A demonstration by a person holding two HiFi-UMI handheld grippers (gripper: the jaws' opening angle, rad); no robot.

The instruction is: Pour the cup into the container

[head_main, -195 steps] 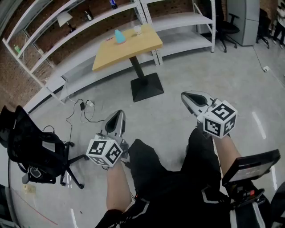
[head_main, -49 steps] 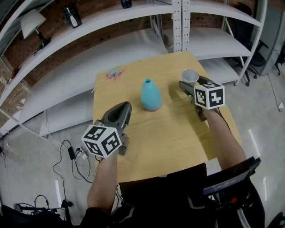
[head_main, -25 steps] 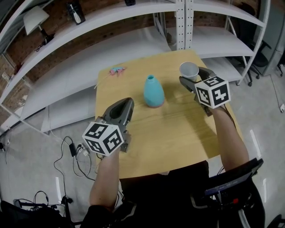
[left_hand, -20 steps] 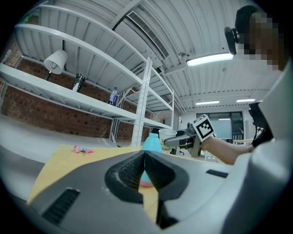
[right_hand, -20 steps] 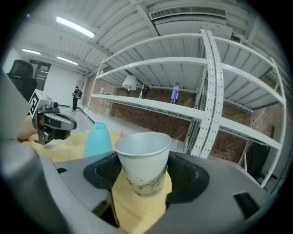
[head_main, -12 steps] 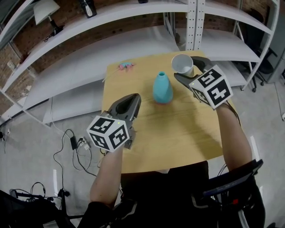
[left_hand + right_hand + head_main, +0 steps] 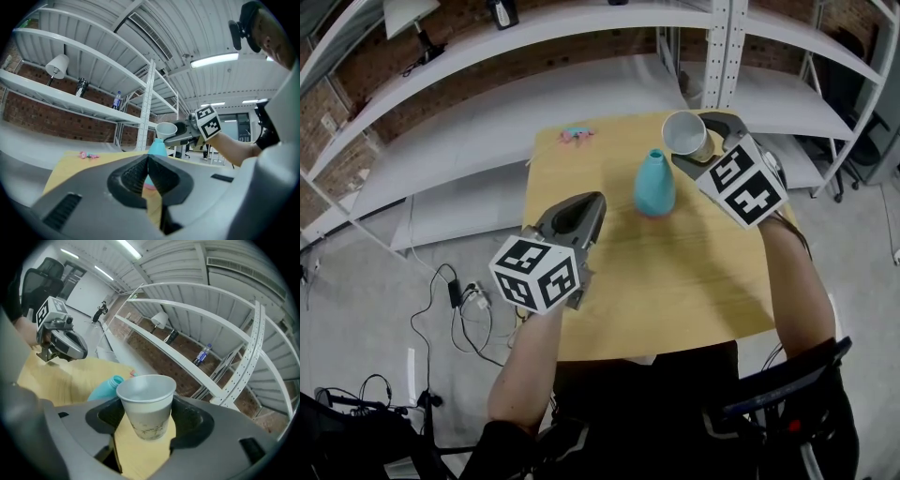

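A white paper cup [image 7: 682, 133] hangs above the yellow table [image 7: 675, 281], with my right gripper [image 7: 700, 143] shut on its sides. In the right gripper view the cup [image 7: 146, 399] stands roughly upright between the two jaws [image 7: 145, 417]. The teal narrow-necked vase [image 7: 655, 184] stands on the table just left of the cup and below it; it is also seen as the vase [image 7: 105, 388] and the vase [image 7: 157, 147]. My left gripper [image 7: 589, 208] hovers shut and empty over the table's near left part, pointing at the vase. From there the cup [image 7: 166, 129] shows beside the vase's mouth.
A small pink object [image 7: 577, 134] lies at the table's far left corner. White metal shelves [image 7: 581, 37] run behind the table, with a lamp [image 7: 411, 17] on one. Cables [image 7: 459, 300] lie on the floor to the left. A chair [image 7: 787, 384] is under the person.
My right gripper has lifted the cup off the table and carried it left toward the vase's mouth. The left gripper has stayed low over the near left of the table.
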